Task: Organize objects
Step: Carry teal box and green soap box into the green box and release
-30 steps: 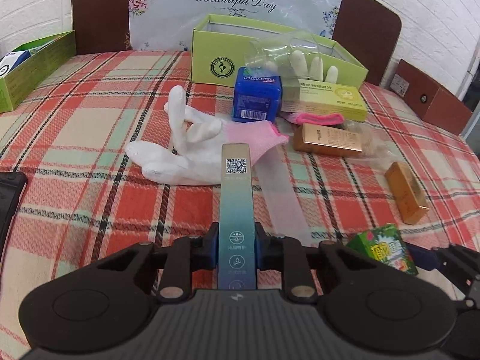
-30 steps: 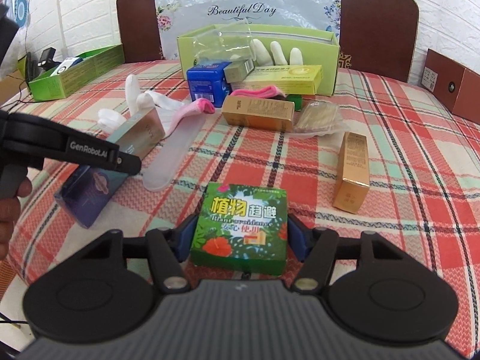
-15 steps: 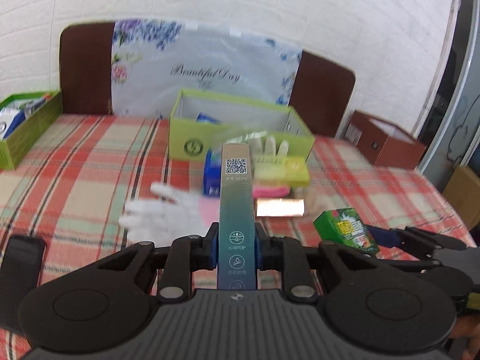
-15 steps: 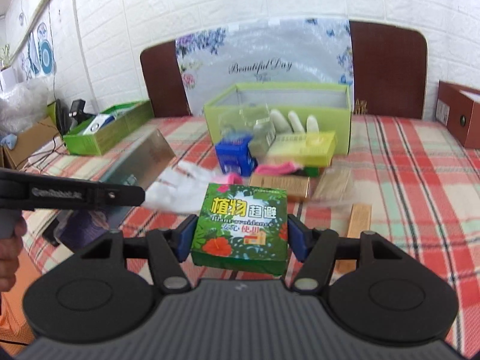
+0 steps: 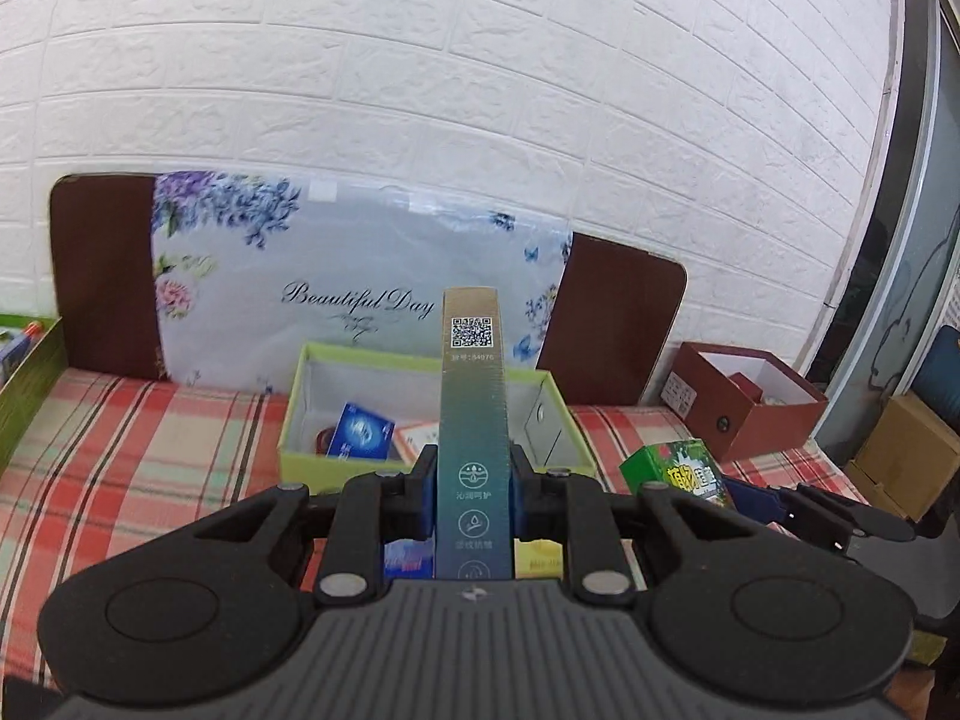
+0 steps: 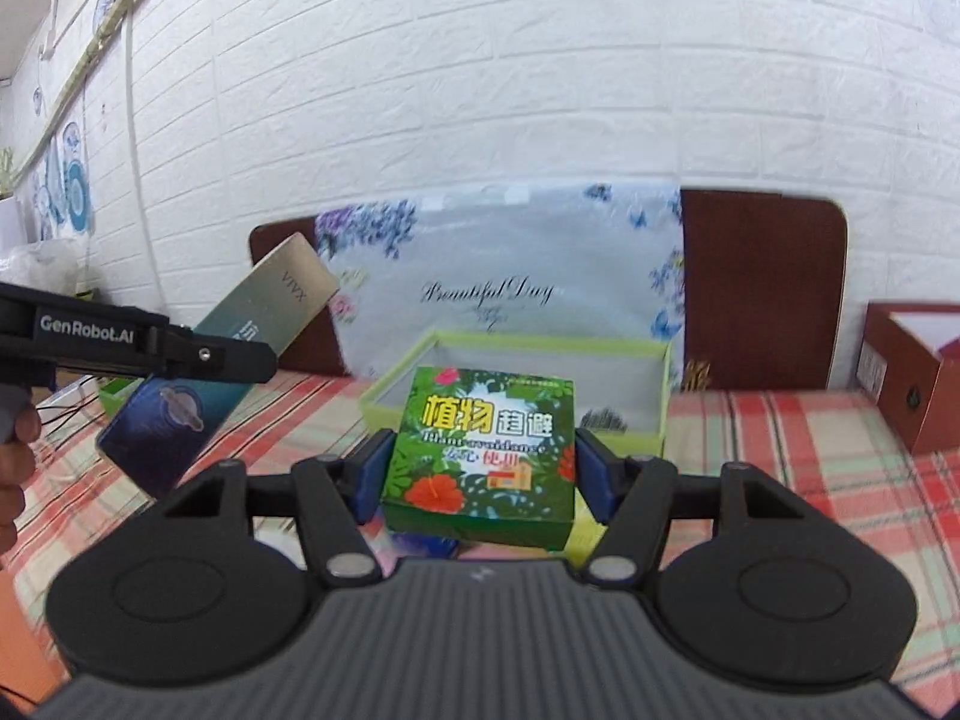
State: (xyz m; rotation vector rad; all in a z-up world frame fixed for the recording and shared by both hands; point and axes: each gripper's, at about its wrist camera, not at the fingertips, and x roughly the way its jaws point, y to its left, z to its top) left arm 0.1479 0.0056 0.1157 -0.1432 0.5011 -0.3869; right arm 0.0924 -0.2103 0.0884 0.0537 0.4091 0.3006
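My left gripper point(image 5: 471, 495) is shut on a long teal-to-gold box point(image 5: 471, 414) with a QR code, held up in the air in front of the open light-green box point(image 5: 312, 414). It also shows in the right wrist view point(image 6: 234, 360) at the left. My right gripper point(image 6: 483, 471) is shut on a green floral box point(image 6: 483, 450) with Chinese lettering, raised before the same light-green box point(image 6: 663, 384). That floral box shows in the left wrist view point(image 5: 681, 471) at the right. Inside the light-green box lie a blue packet point(image 5: 363, 432) and a white card.
A red plaid cloth point(image 5: 138, 450) covers the table. A floral "Beautiful Day" bag point(image 5: 336, 294) and brown chair backs stand behind. A brown box point(image 5: 738, 396) sits at the right, a green tray point(image 5: 27, 384) at the far left. A blue pack and a yellow box show under my fingers.
Both grippers have risen and tilted up with their boxes, moving closer to the light-green box. The gloves and gold boxes on the cloth have dropped out of view.
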